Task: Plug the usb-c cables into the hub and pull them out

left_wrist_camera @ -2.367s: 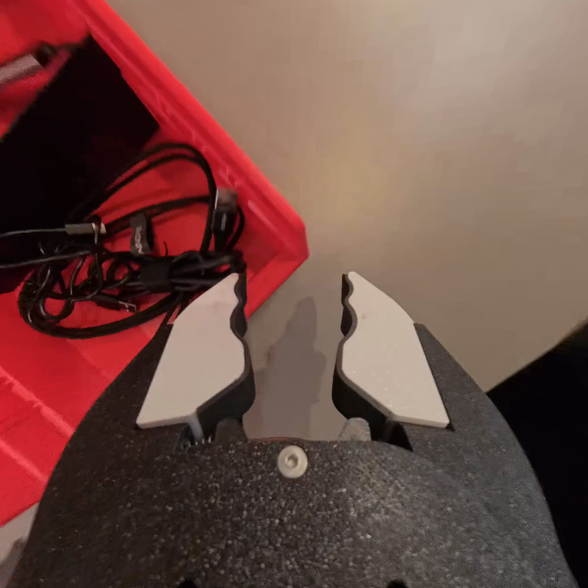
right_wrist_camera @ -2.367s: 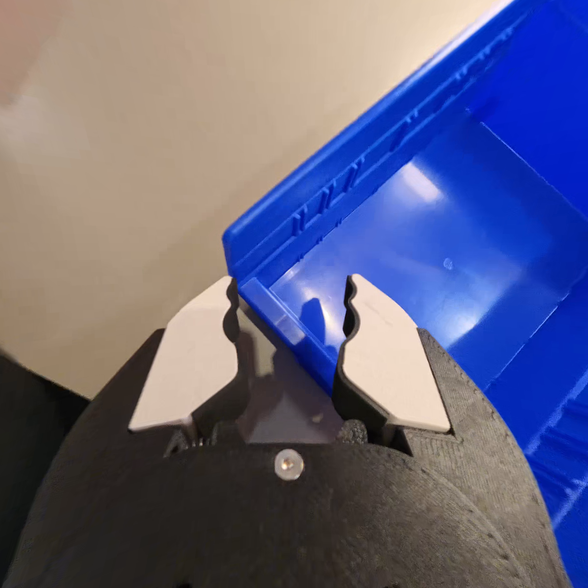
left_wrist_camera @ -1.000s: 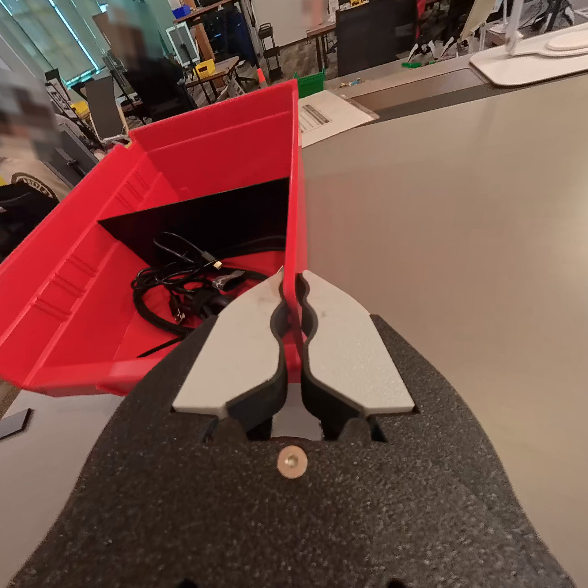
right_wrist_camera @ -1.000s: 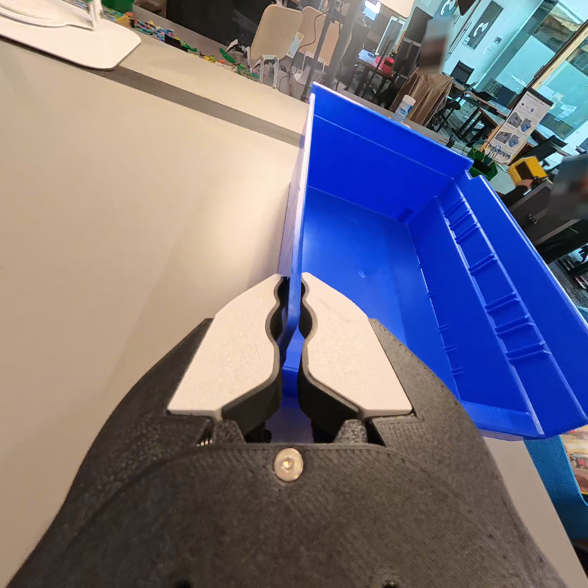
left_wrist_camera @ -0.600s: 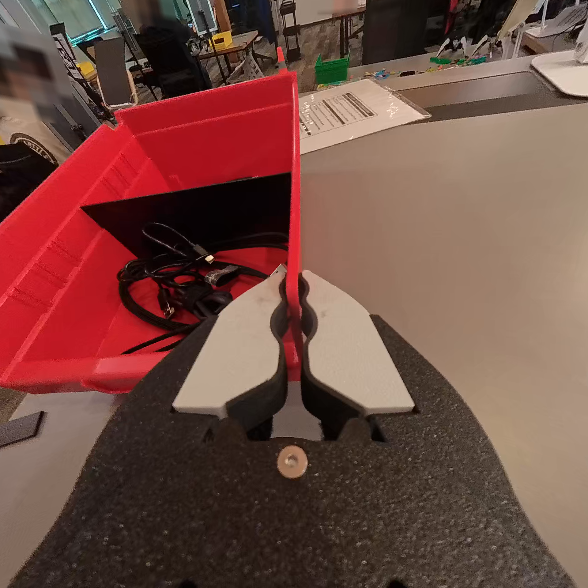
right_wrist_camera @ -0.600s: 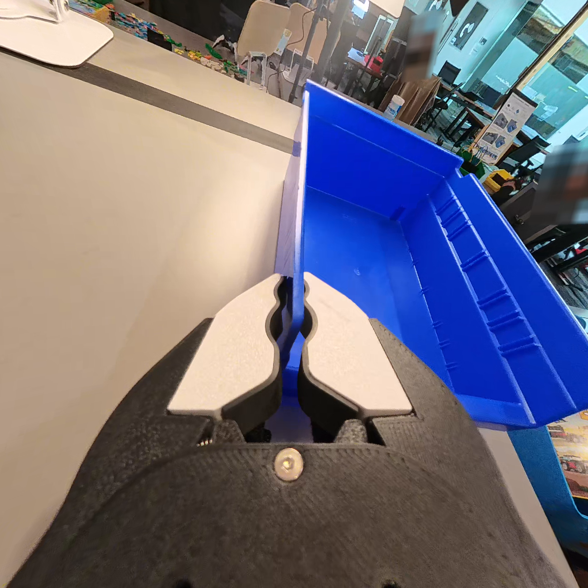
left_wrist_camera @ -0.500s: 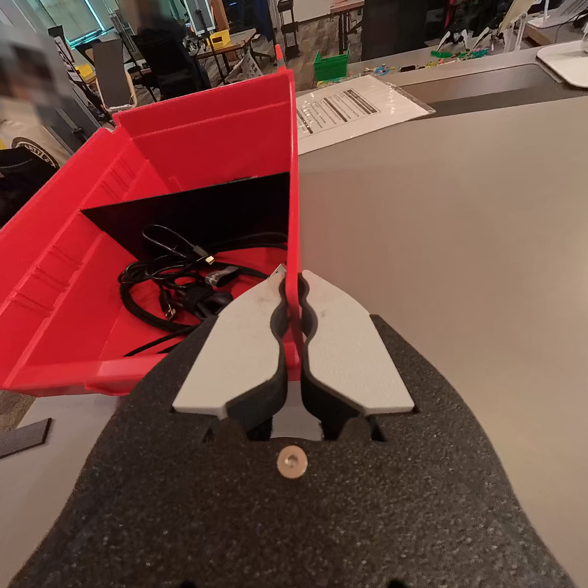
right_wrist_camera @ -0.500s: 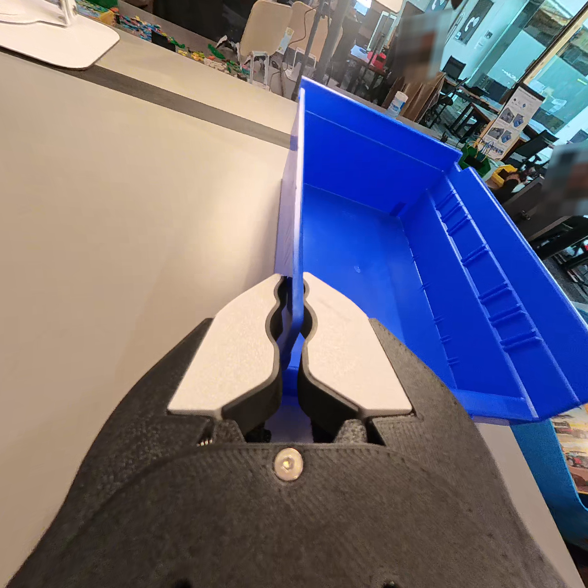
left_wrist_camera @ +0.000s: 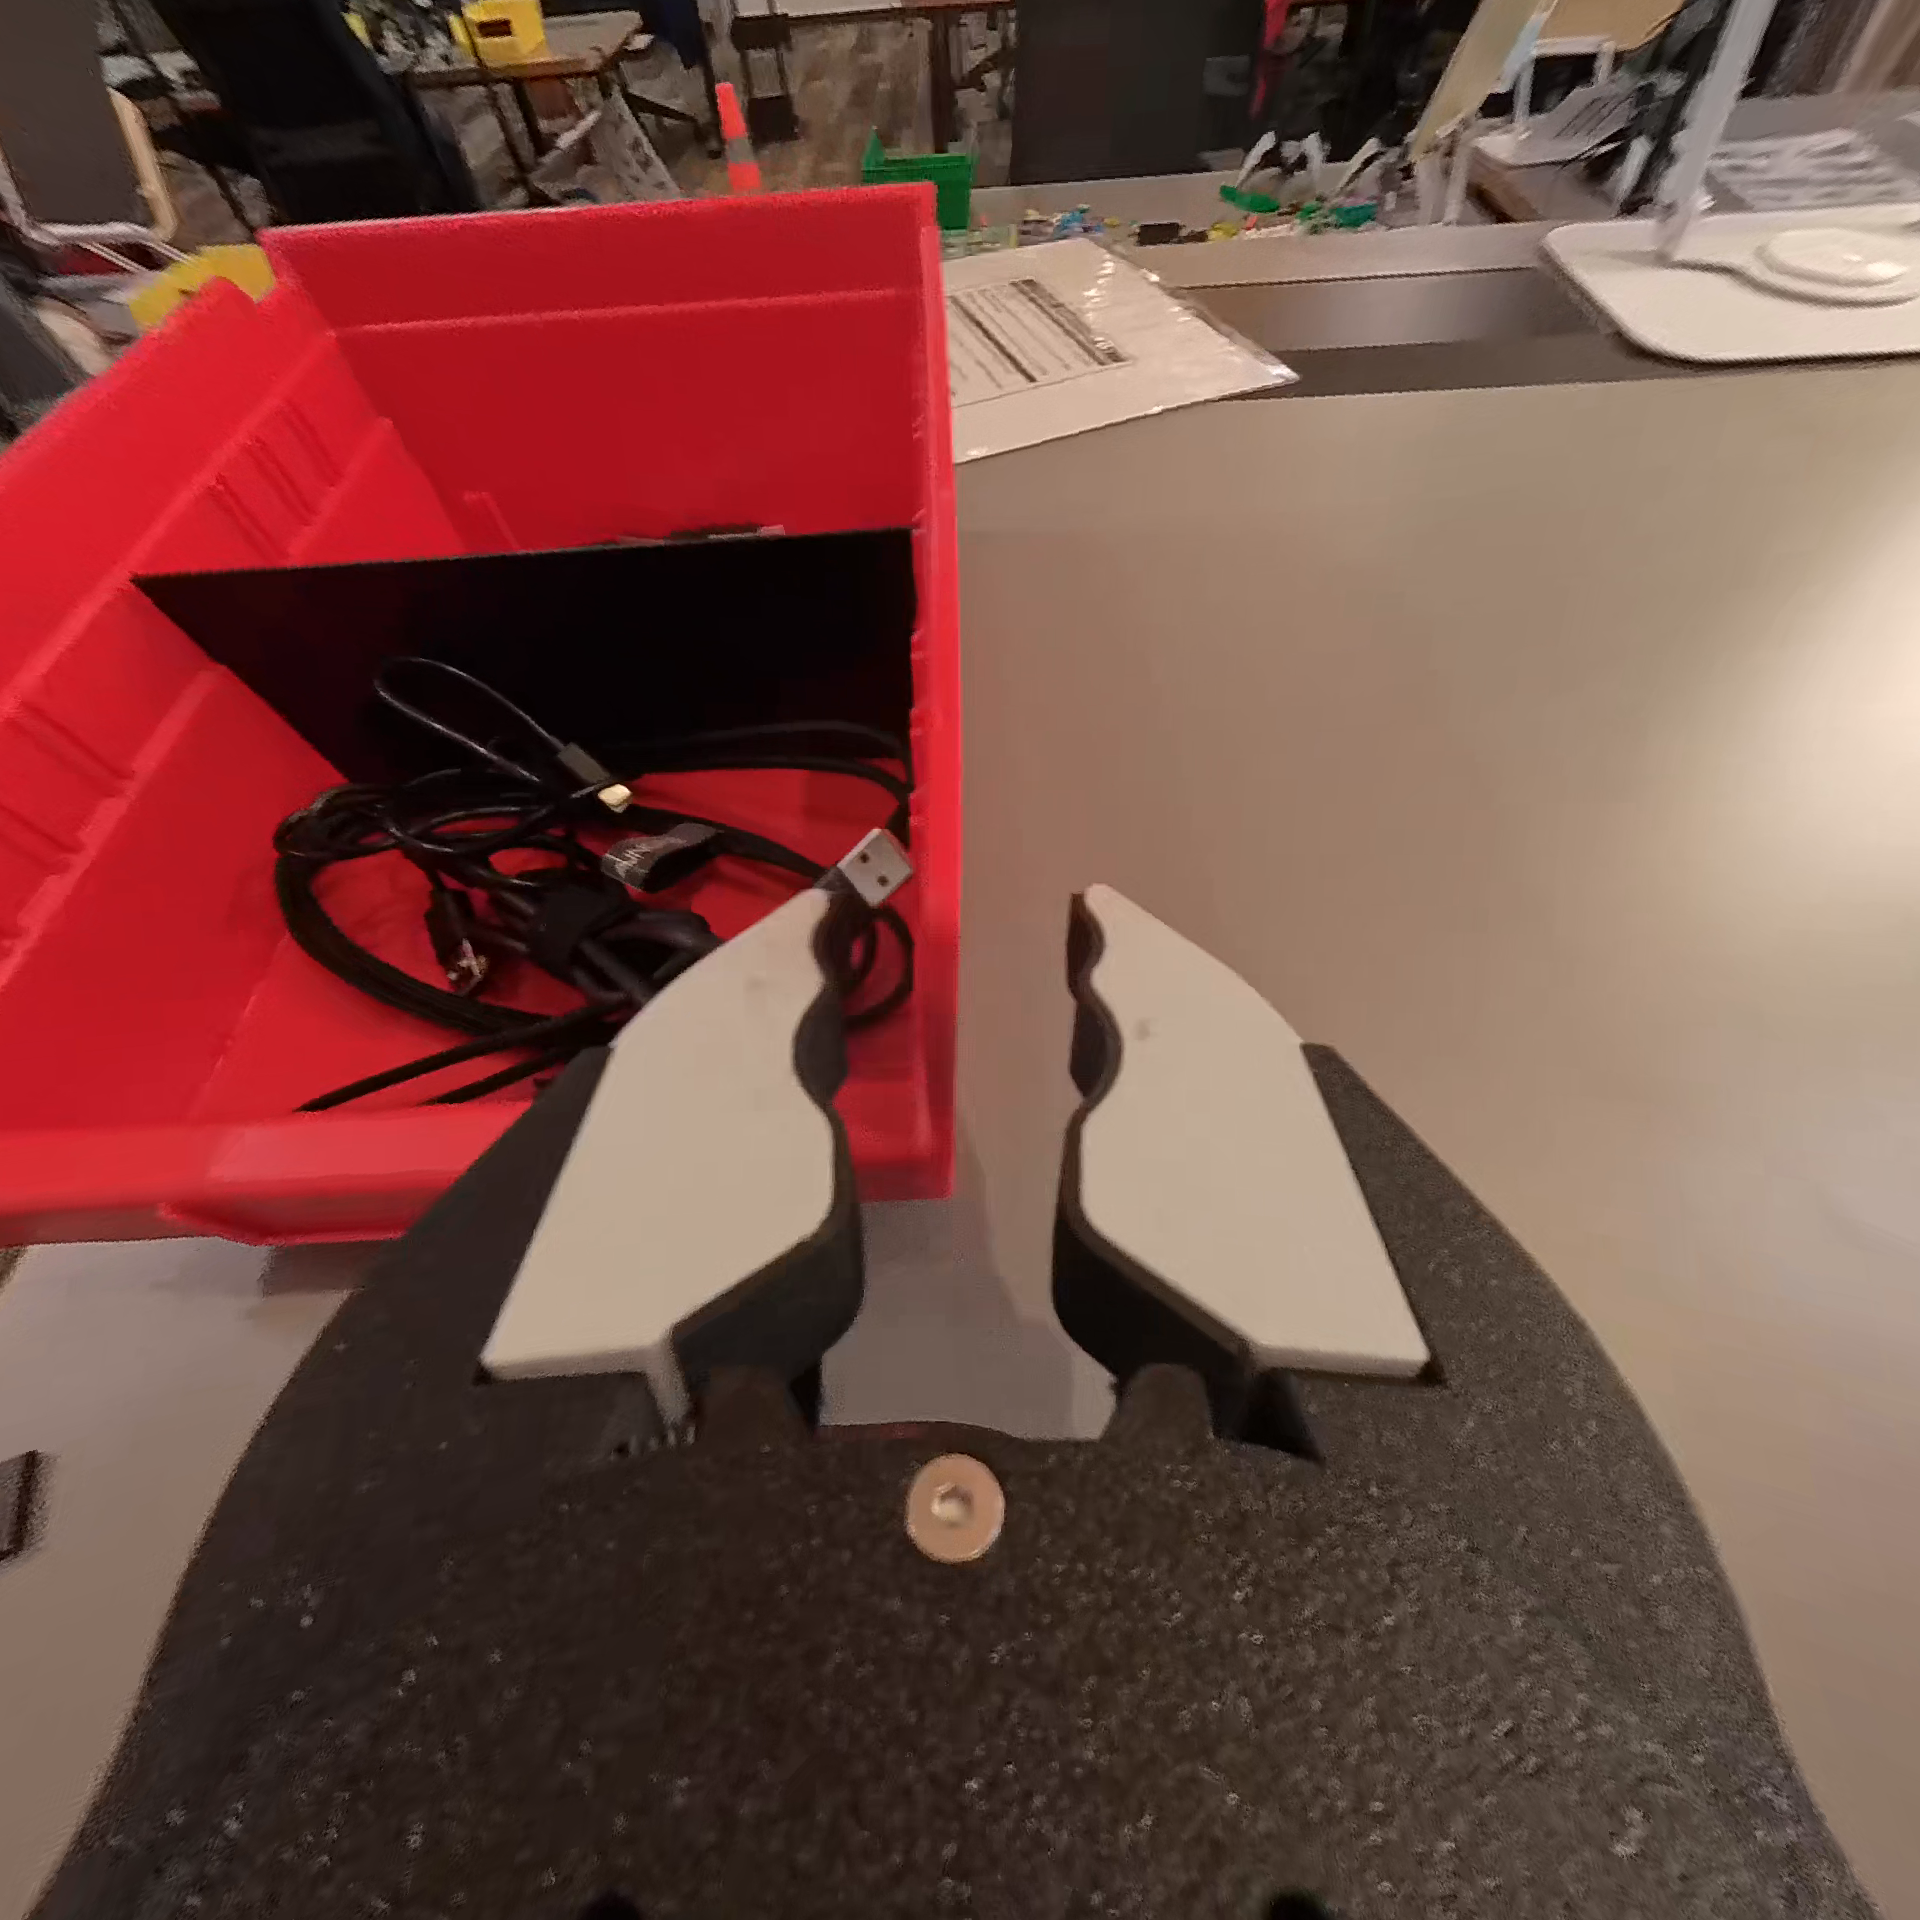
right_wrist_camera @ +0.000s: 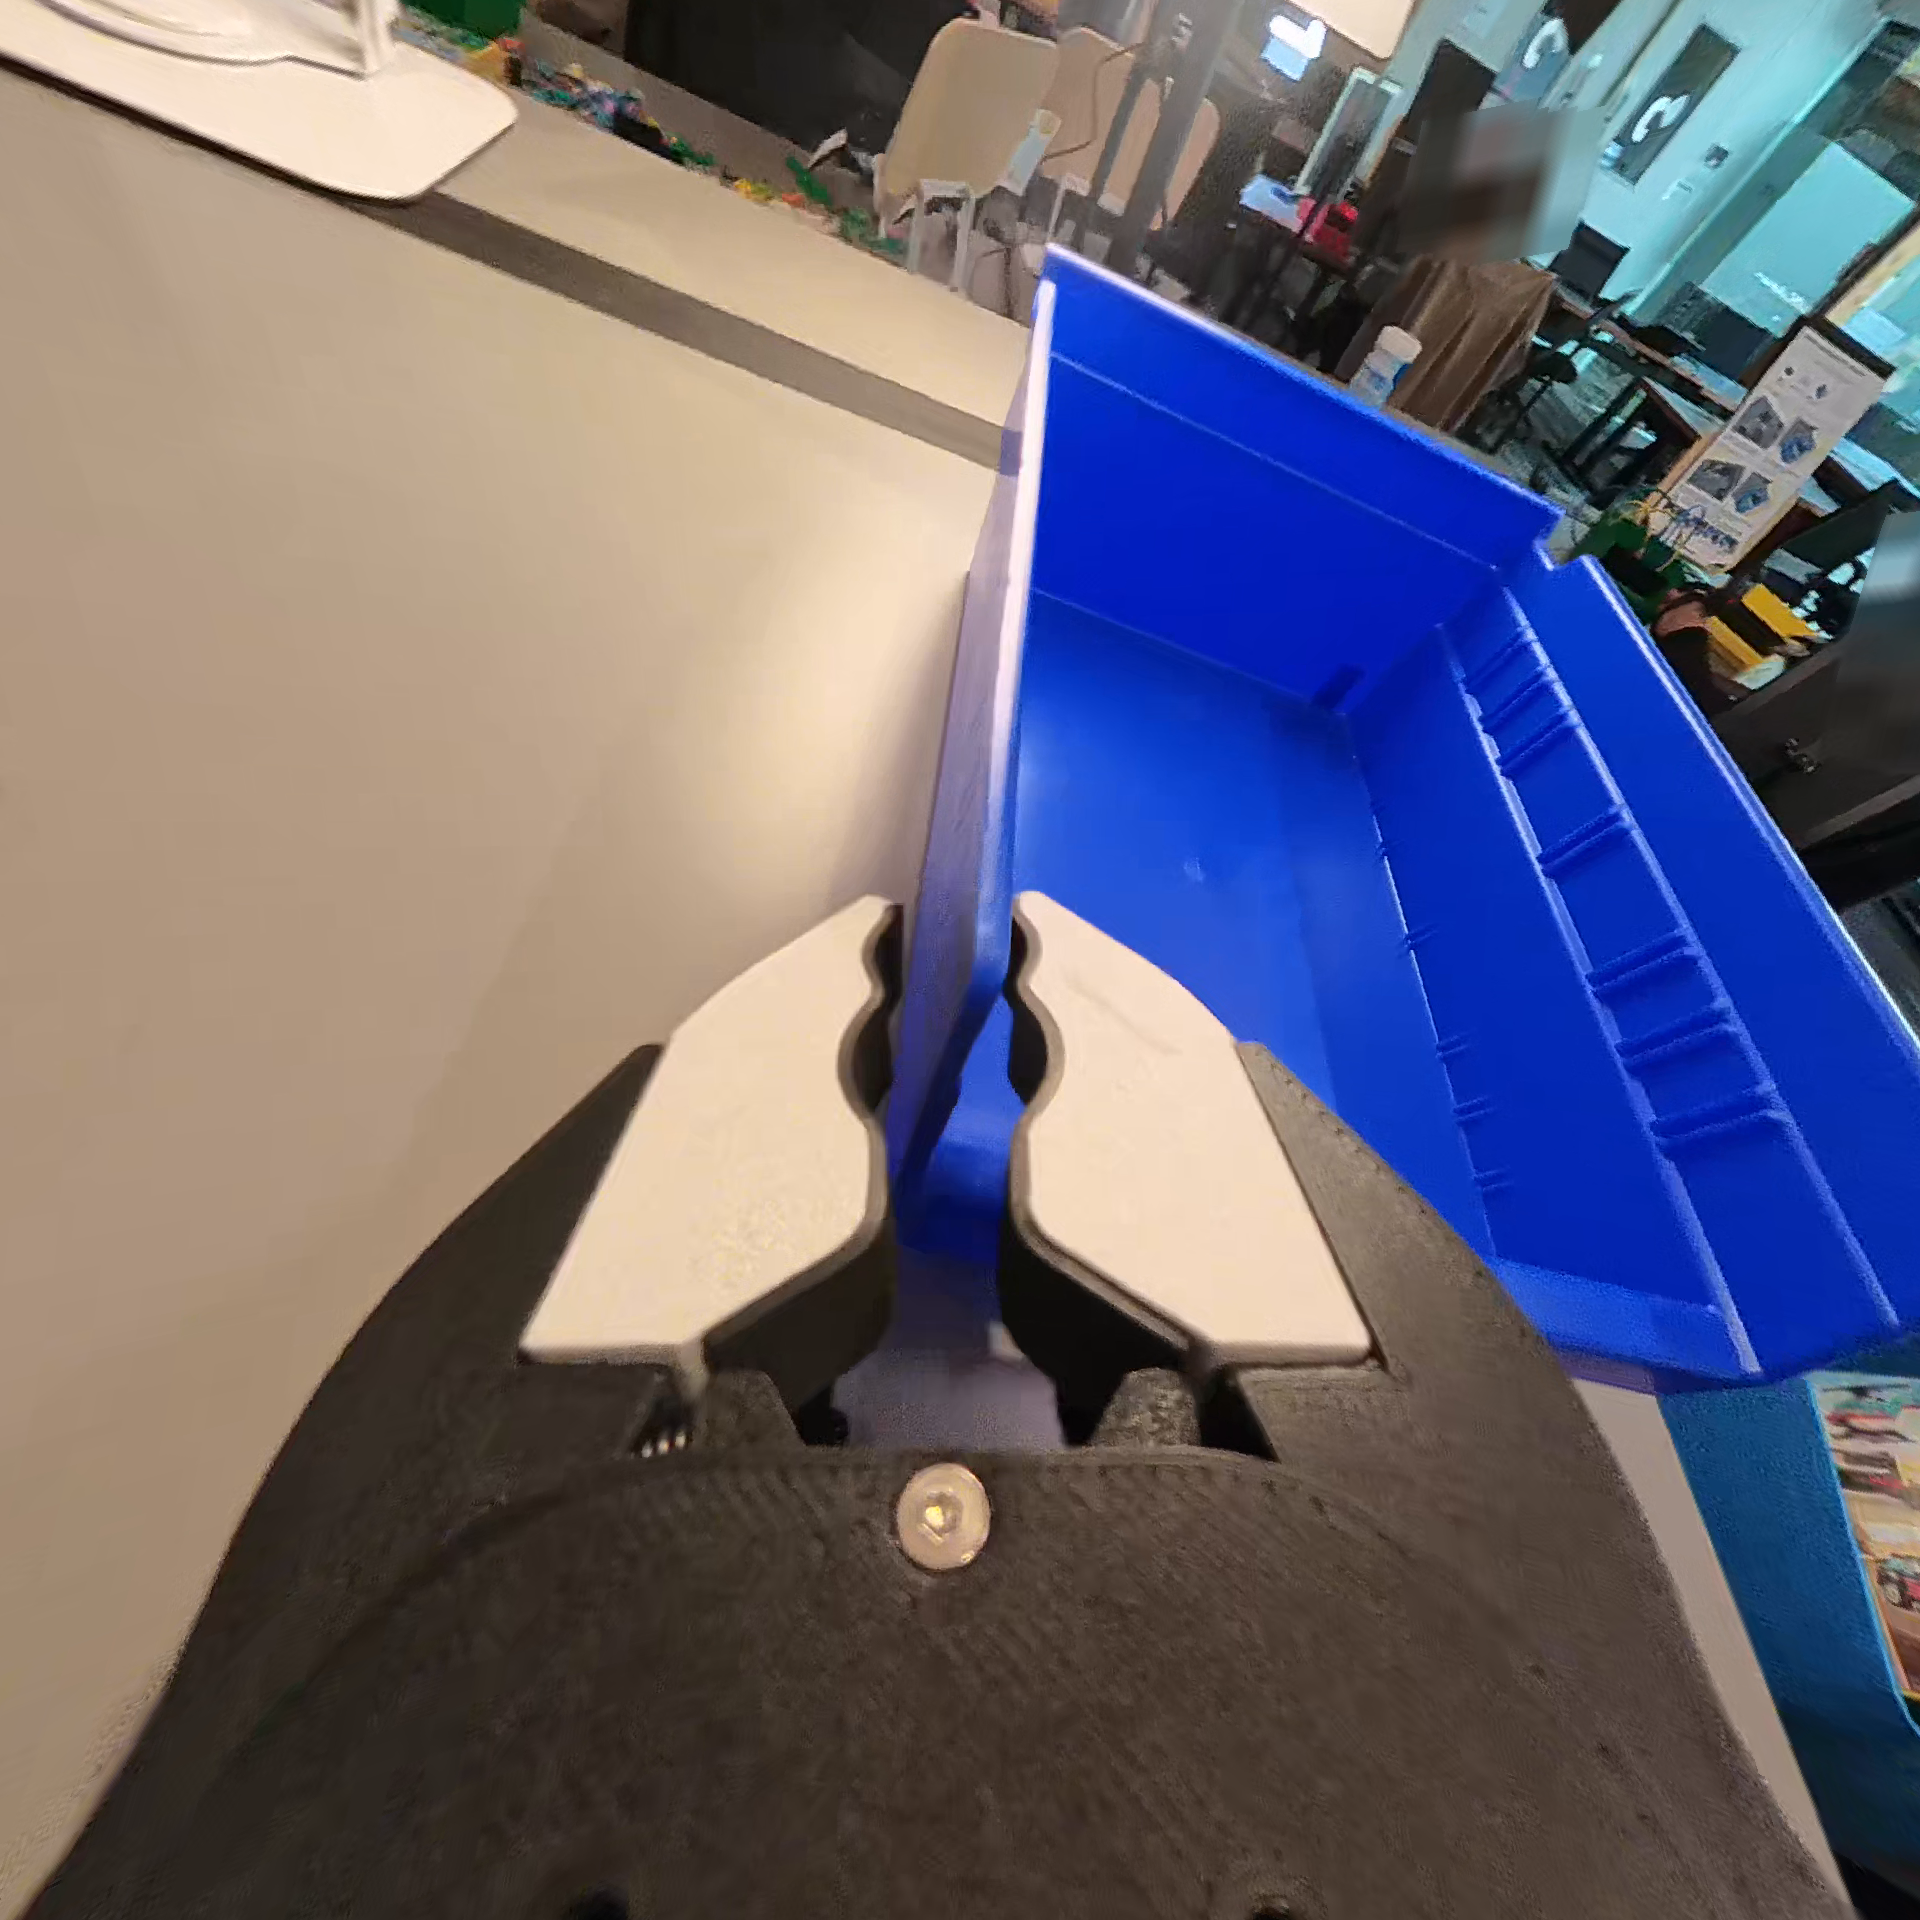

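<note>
A tangle of black cables (left_wrist_camera: 520, 914) lies in the red bin (left_wrist_camera: 644, 416), in front of a black divider (left_wrist_camera: 571, 644). A silver USB plug (left_wrist_camera: 873, 868) sticks up near the bin's right wall, and a smaller plug (left_wrist_camera: 613, 795) lies farther back. I cannot make out a hub. My left gripper (left_wrist_camera: 953, 896) is open, with its jaws on either side of the red bin's right wall and not touching it. My right gripper (right_wrist_camera: 951, 904) is slightly open, with its jaws close on either side of the left wall of the empty blue bin (right_wrist_camera: 1299, 831).
Both bins stand on a grey table (left_wrist_camera: 1455, 831). A printed sheet in a clear sleeve (left_wrist_camera: 1070, 332) lies behind the red bin. A white stand base (left_wrist_camera: 1766, 281) sits at the table's back and also shows in the right wrist view (right_wrist_camera: 260, 104). Office furniture lies beyond. The left gripper's tips are roughly 75 cm from the right gripper's.
Both grippers were shut on the bin walls. The left has opened wide and let go of the red wall. The right has loosened around the blue wall. The red bin sits lower and flatter.
</note>
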Available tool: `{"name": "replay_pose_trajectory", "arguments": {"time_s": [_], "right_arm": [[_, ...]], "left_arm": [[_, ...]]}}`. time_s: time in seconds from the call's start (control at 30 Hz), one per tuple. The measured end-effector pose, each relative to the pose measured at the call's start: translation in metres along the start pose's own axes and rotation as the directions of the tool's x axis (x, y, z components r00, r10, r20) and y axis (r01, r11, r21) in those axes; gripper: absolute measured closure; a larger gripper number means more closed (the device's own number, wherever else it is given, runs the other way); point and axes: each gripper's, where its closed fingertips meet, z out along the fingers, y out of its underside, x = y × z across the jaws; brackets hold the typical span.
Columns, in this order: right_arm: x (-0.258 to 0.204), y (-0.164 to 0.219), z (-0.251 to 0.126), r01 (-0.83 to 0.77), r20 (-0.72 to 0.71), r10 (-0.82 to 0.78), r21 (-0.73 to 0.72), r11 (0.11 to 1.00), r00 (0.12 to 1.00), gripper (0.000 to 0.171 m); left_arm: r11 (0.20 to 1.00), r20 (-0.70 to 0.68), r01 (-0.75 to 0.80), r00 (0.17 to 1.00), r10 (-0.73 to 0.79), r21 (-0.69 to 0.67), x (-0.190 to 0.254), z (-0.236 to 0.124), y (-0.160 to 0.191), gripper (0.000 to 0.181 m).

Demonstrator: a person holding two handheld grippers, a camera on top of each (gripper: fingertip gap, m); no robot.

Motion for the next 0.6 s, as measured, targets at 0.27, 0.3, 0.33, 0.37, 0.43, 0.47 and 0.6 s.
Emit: {"name": "replay_pose_trajectory", "arguments": {"time_s": [0.27, 0.3, 0.33, 0.37, 0.43, 0.47, 0.6], "right_arm": [[-0.04, 0.03, -0.065, -0.011, 0.22, 0.018, -0.033, 0.999, 0.975, 0.141], [-0.049, 0.033, -0.065, -0.015, 0.248, 0.025, -0.042, 0.999, 0.969, 0.141], [-0.058, 0.038, -0.062, -0.005, 0.27, 0.021, -0.061, 0.998, 0.963, 0.141], [-0.066, 0.043, -0.059, 0.034, 0.287, -0.005, -0.097, 0.995, 0.958, 0.142], [-0.076, 0.043, -0.052, 0.114, 0.293, -0.079, -0.104, 0.988, 0.953, 0.141], [-0.083, 0.042, -0.05, 0.137, 0.317, -0.096, -0.107, 0.985, 0.944, 0.141], [-0.098, 0.046, -0.043, 0.208, 0.372, -0.142, -0.143, 0.968, 0.917, 0.143]], "left_arm": [[0.983, -0.088, 0.064, 0.995, -0.05, 0.17, -0.013, -0.065, -0.057, 0.146], [0.986, -0.082, 0.084, 0.994, -0.072, 0.147, -0.024, -0.061, -0.06, 0.146], [0.99, -0.077, 0.096, 0.993, -0.089, 0.099, -0.035, -0.053, -0.059, 0.144], [0.994, -0.064, 0.108, 0.992, -0.108, 0.009, -0.046, -0.042, -0.053, 0.141], [0.969, -0.029, 0.107, 0.993, -0.117, -0.221, -0.068, -0.013, -0.03, 0.132], [0.95, -0.016, 0.095, 0.994, -0.105, -0.298, -0.077, 0.0, -0.023, 0.126], [0.877, 0.068, 0.111, 0.994, -0.089, -0.467, -0.116, 0.05, -0.002, 0.12]]}}
